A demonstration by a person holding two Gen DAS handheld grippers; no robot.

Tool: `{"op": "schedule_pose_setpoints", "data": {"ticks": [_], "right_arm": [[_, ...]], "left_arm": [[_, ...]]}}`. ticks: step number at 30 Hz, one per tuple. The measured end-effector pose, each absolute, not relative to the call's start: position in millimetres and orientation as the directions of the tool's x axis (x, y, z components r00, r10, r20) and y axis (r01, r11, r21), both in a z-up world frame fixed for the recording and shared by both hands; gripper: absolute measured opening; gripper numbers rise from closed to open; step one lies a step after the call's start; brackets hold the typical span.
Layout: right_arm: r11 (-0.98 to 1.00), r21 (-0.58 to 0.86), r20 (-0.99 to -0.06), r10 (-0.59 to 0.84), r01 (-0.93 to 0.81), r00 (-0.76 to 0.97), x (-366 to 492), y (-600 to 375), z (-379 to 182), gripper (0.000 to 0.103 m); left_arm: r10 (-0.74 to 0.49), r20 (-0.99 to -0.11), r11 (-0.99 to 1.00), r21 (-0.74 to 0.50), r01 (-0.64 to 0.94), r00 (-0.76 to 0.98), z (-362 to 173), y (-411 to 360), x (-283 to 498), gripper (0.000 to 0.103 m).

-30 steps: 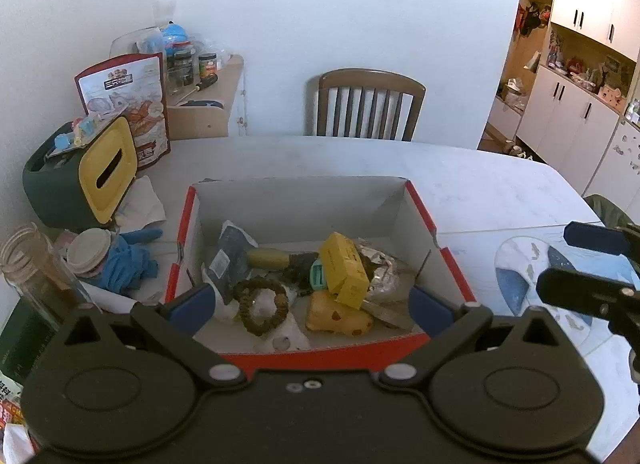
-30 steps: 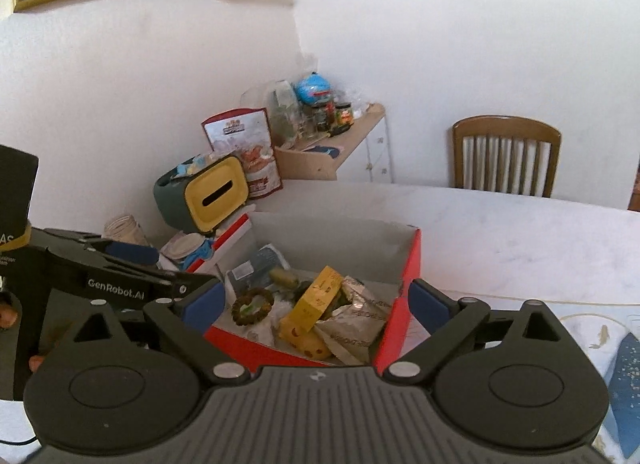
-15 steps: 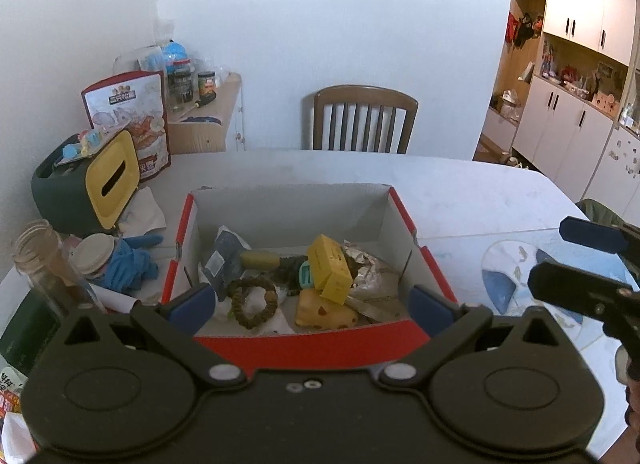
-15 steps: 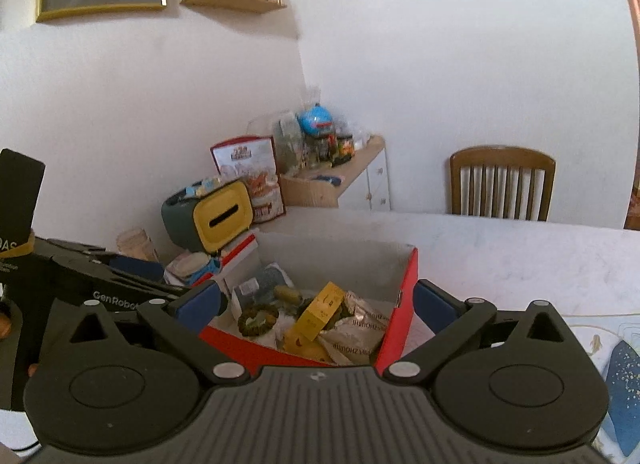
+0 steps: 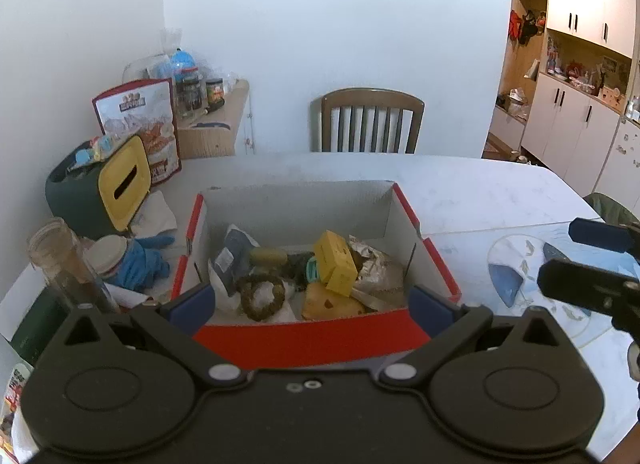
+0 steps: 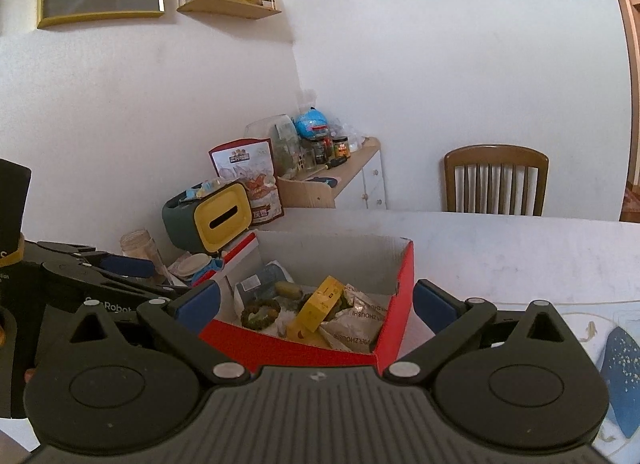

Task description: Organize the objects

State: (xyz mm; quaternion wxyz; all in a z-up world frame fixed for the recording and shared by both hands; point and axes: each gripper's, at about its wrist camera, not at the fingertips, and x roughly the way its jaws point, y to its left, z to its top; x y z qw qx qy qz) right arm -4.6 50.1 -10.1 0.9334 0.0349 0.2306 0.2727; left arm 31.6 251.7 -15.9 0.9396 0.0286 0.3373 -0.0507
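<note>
Left wrist view: red box (image 5: 308,338) is sitting near on the table (image 5: 460,192), holding a yellow carton (image 5: 335,262).
Left gripper (image 5: 310,302): fingers are standing apart, empty.
Right gripper (image 6: 316,304): likewise spread, holding nothing.
Handling: the carton is likely light and stiff; grip its flat sides.

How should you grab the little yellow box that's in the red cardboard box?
Grip the small yellow box across its two narrow sides near the raised upper end, coming down from above. It leans tilted on the clutter inside the red cardboard box, so its top stands clear, while the walls block a sideways approach.
</note>
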Motion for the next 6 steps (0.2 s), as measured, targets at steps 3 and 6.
{"op": "schedule_pose_setpoints", "data": {"ticks": [3, 6], "right_arm": [[0.848, 0.192, -0.413, 0.527, -0.495, 0.743, -5, 45, -10, 0.103], [0.846, 0.192, -0.416, 0.530, -0.498, 0.739, -3, 37, -10, 0.103]], "left_arm": [[-0.097, -0.656, 0.994, -0.019, 0.112, 0.748, -18, 251, 34, 0.103], [-0.082, -0.664, 0.995, -0.016, 0.096, 0.743, -20, 246, 36, 0.103]]}}
